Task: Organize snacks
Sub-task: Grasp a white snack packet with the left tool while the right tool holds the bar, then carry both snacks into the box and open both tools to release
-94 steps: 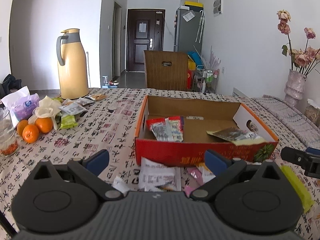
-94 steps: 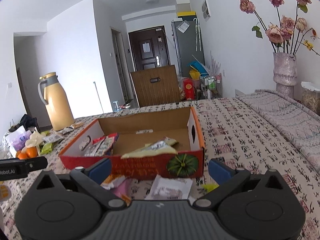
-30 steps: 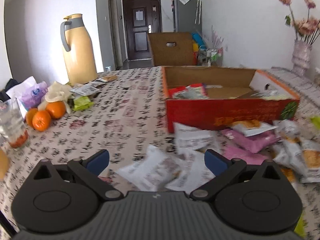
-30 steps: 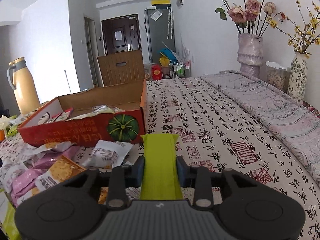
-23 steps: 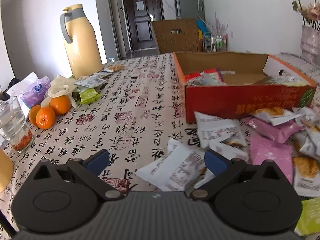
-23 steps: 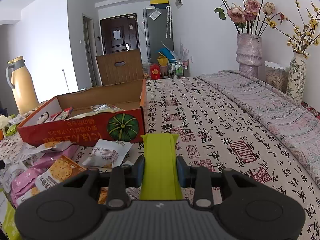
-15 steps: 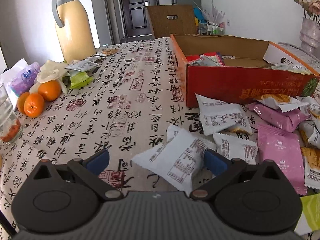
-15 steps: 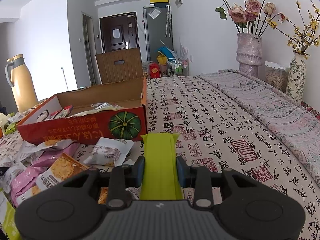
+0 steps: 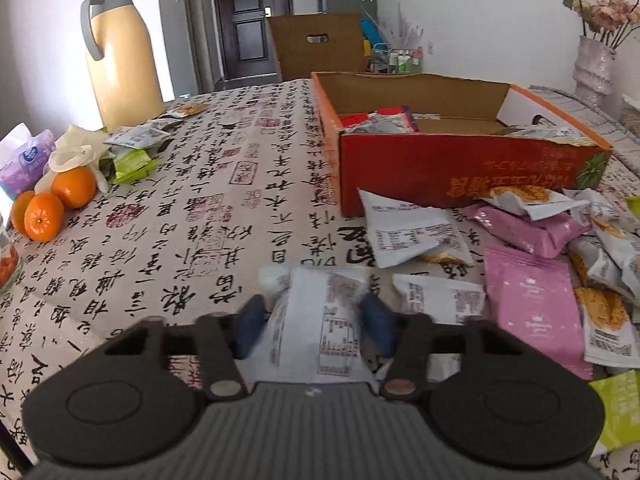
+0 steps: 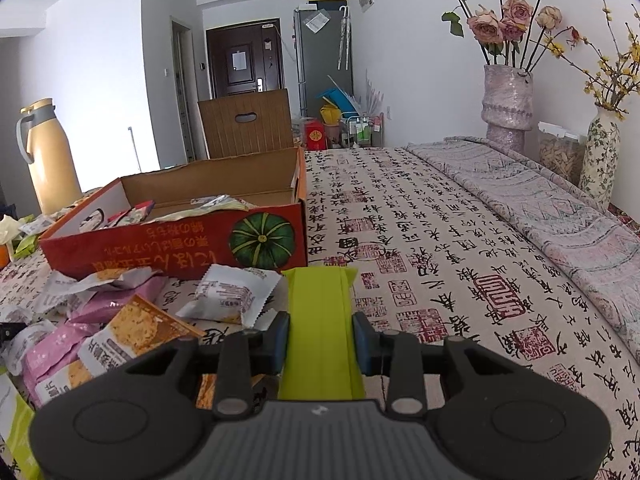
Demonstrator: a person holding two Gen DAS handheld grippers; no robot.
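My left gripper (image 9: 314, 320) is shut on a white snack packet (image 9: 320, 332) with printed text, low over the tablecloth. My right gripper (image 10: 320, 336) is shut on a flat lime-green packet (image 10: 320, 320) that sticks forward between its fingers. The open red cardboard box (image 9: 460, 164) with a pumpkin picture (image 10: 262, 240) holds a few packets. A pile of white, pink and orange snack packets (image 9: 532, 248) lies in front of the box and also shows in the right wrist view (image 10: 120, 316).
A yellow thermos jug (image 9: 120, 48) stands far left, with oranges (image 9: 52, 204), tissue packs and small packets near it. Vases with flowers (image 10: 506, 108) stand at the right wall. A folded grey cloth (image 10: 560, 208) lies on the table's right side.
My left gripper has closed on the white packet that lay between its open fingers half a second ago. My right gripper still holds the green packet and has barely moved.
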